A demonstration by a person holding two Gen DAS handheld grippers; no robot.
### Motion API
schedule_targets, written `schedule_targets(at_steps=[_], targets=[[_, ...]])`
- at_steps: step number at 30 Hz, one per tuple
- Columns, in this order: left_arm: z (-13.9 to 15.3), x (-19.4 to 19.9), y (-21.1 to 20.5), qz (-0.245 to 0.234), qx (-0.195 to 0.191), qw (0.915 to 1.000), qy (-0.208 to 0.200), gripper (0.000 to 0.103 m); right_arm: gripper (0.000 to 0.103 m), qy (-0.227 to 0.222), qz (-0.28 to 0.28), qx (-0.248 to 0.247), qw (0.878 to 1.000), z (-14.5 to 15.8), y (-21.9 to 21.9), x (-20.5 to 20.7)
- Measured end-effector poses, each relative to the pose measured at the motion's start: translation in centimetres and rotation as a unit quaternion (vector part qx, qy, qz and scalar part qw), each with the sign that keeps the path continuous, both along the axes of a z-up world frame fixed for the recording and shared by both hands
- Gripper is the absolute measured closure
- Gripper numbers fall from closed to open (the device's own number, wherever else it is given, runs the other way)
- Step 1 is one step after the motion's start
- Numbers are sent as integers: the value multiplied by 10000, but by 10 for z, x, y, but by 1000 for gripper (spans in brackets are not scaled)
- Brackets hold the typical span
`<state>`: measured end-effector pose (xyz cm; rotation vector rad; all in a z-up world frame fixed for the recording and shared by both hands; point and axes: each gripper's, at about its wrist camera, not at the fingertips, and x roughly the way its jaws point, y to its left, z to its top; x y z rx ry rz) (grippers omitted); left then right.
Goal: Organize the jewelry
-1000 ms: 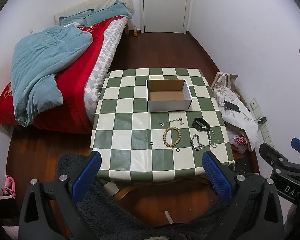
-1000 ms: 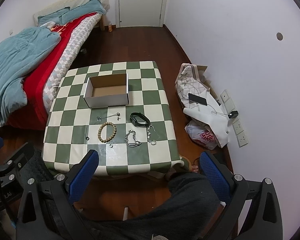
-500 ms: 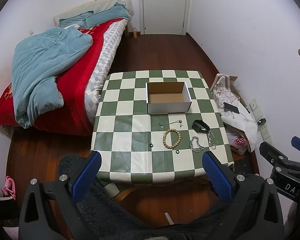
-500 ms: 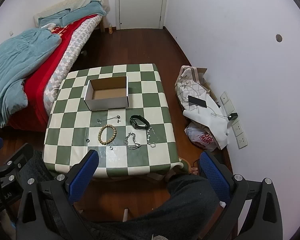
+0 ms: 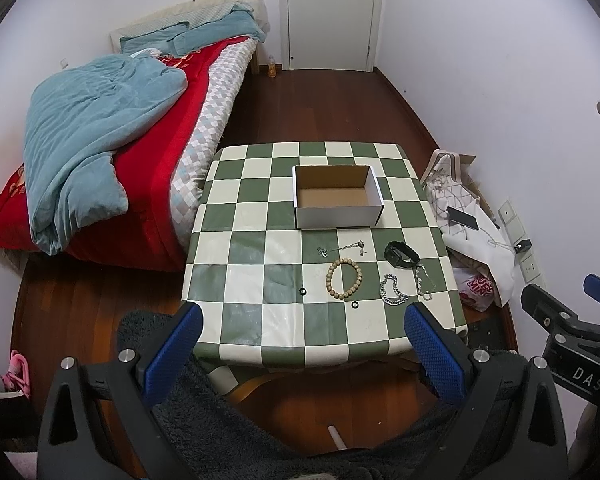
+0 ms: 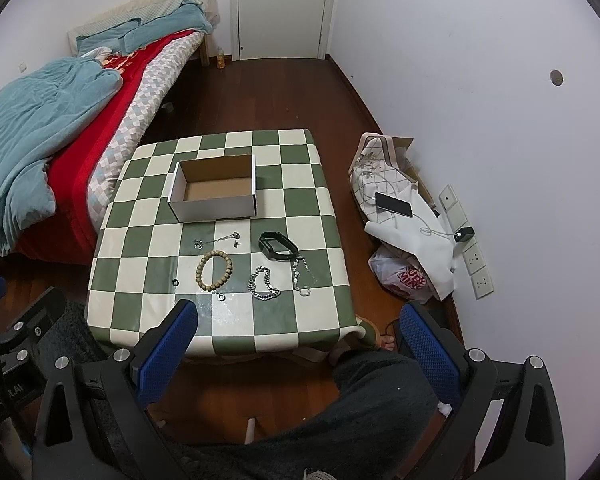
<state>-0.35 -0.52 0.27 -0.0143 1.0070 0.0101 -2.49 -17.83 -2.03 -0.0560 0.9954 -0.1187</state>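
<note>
An open, empty white cardboard box (image 5: 337, 196) (image 6: 214, 192) stands on the green-and-white checkered table (image 5: 260, 240) (image 6: 300, 216). In front of it lie a wooden bead bracelet (image 5: 344, 279) (image 6: 214, 270), a black wristband (image 5: 401, 254) (image 6: 278, 245), a silver chain bracelet (image 5: 393, 290) (image 6: 263, 284), a thin silver necklace (image 5: 423, 282) (image 6: 303, 276), small earrings (image 5: 342, 249) (image 6: 218, 240) and two small black rings (image 5: 302, 291) (image 6: 175, 282). My left gripper (image 5: 300, 344) and right gripper (image 6: 296, 344) are open and empty, held high above the table's near edge.
A bed with red cover and blue blanket (image 5: 100, 152) stands left of the table. Bags, a phone (image 6: 394, 204) and wall sockets lie on the floor to the right. A closed white door (image 5: 332, 16) is at the far wall. My legs (image 6: 360, 400) are below.
Both grippers have risen and drawn back a little, so the table looks smaller and lower in both views. Nothing on the table has moved.
</note>
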Motion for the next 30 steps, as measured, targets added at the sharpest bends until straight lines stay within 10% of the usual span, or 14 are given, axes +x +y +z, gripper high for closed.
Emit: schedule_targets(at_steps=[30], targets=[[1, 24, 3, 276, 280, 9989, -245, 0, 1, -64, -51, 50, 10000, -3, 0, 8]])
